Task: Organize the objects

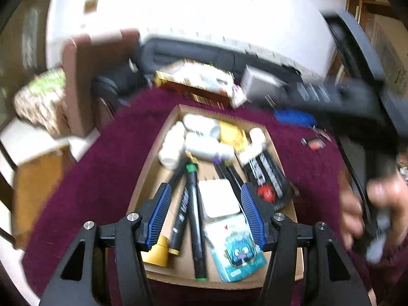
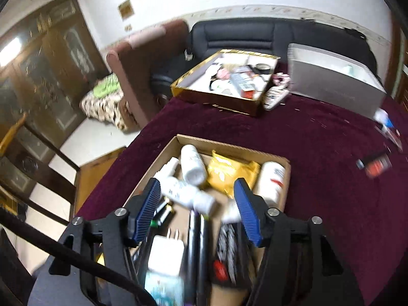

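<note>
An open cardboard box (image 1: 153, 153) sits on a maroon cloth. It holds white bottles (image 1: 199, 137), a yellow packet (image 1: 230, 134), black markers (image 1: 195, 204), a white charger (image 1: 219, 201), a teal packet (image 1: 236, 250) and a black pack with a red spot (image 1: 267, 178). My left gripper (image 1: 204, 186) hangs open above the box's near half, its pads apart and touching nothing. In the right wrist view, my right gripper (image 2: 196, 181) is open over the same box (image 2: 229, 150), above the bottles (image 2: 192, 165) and the markers (image 2: 196, 242), with nothing held.
A gold-rimmed box (image 2: 216, 97) full of small items and a grey box (image 2: 331, 84) stand at the cloth's far side. A small red and black item (image 2: 374, 165) lies on the cloth (image 2: 318, 204) to the right. A hand (image 1: 357, 214) shows blurred at the right.
</note>
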The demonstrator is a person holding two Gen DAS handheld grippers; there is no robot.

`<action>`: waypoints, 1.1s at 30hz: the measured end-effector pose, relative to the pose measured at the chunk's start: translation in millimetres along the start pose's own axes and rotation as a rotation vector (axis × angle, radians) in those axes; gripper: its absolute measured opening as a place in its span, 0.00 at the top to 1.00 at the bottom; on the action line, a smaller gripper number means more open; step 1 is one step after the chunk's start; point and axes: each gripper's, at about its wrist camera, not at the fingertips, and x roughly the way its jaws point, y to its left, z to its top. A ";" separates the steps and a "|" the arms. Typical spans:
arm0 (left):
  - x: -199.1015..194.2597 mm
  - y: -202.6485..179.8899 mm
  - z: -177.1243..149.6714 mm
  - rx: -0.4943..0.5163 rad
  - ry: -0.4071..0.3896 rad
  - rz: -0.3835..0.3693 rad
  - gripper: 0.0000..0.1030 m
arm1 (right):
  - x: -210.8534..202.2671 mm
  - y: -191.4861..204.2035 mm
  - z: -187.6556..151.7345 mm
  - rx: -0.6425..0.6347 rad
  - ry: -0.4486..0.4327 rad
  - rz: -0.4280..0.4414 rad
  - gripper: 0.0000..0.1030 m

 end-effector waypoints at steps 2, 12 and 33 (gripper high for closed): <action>-18.0 -7.9 3.5 0.028 -0.078 0.065 0.28 | -20.8 -8.0 -14.5 0.026 -0.041 -0.001 0.40; -82.4 -41.9 12.0 0.083 -0.310 0.207 0.01 | -77.8 -31.5 -81.4 0.083 -0.159 -0.068 0.33; -57.0 -42.8 -16.1 -0.034 -0.130 0.274 0.01 | -87.7 -20.0 -150.2 -0.046 -0.191 -0.265 0.32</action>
